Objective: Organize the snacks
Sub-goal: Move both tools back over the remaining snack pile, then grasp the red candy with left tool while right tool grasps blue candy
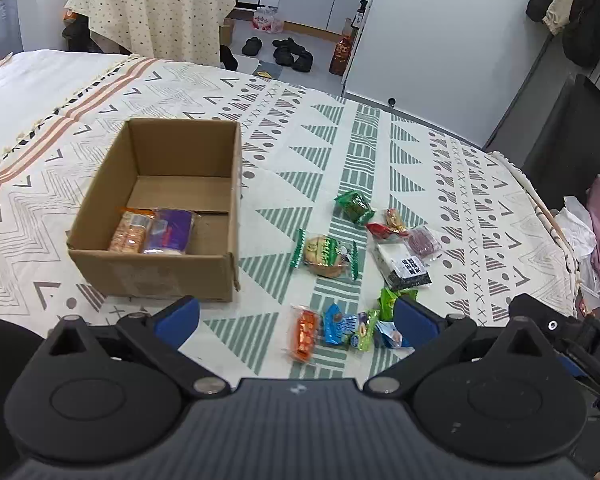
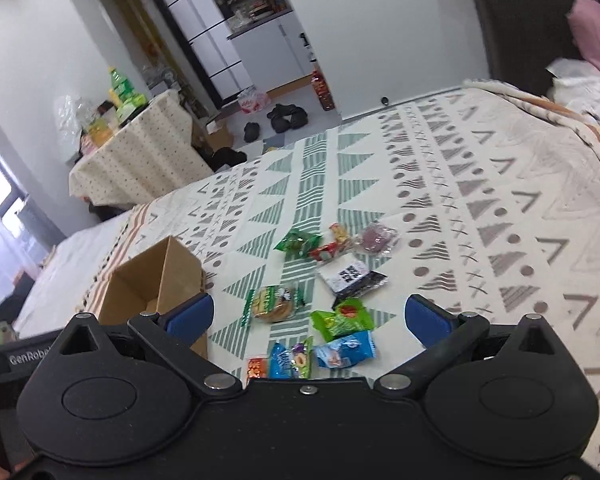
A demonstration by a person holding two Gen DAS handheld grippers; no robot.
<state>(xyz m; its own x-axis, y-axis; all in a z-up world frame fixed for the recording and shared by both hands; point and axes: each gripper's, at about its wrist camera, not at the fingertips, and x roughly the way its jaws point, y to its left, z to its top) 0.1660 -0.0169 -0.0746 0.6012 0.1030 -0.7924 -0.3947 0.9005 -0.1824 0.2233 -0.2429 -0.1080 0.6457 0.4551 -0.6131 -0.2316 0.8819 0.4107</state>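
An open cardboard box (image 1: 156,216) stands on the patterned bedspread (image 1: 380,152) and holds an orange cracker pack (image 1: 129,232) and a purple pack (image 1: 170,231). To its right lie several loose snacks: a round cake in green wrap (image 1: 326,254), a black-and-white packet (image 1: 404,266), a green pack (image 1: 354,206), an orange pack (image 1: 305,332) and a blue pack (image 1: 340,326). My left gripper (image 1: 296,316) hovers open above the nearest snacks. My right gripper (image 2: 309,318) is open too, over the green pack (image 2: 342,320) and blue pack (image 2: 346,350), with the box (image 2: 156,288) at its left.
The bedspread's far edge drops to a floor with black shoes (image 1: 288,52) and a bottle (image 1: 342,54). A cloth-covered table (image 1: 160,8) stands beyond the bed. Pink and white bedding (image 1: 596,232) lies at the right edge.
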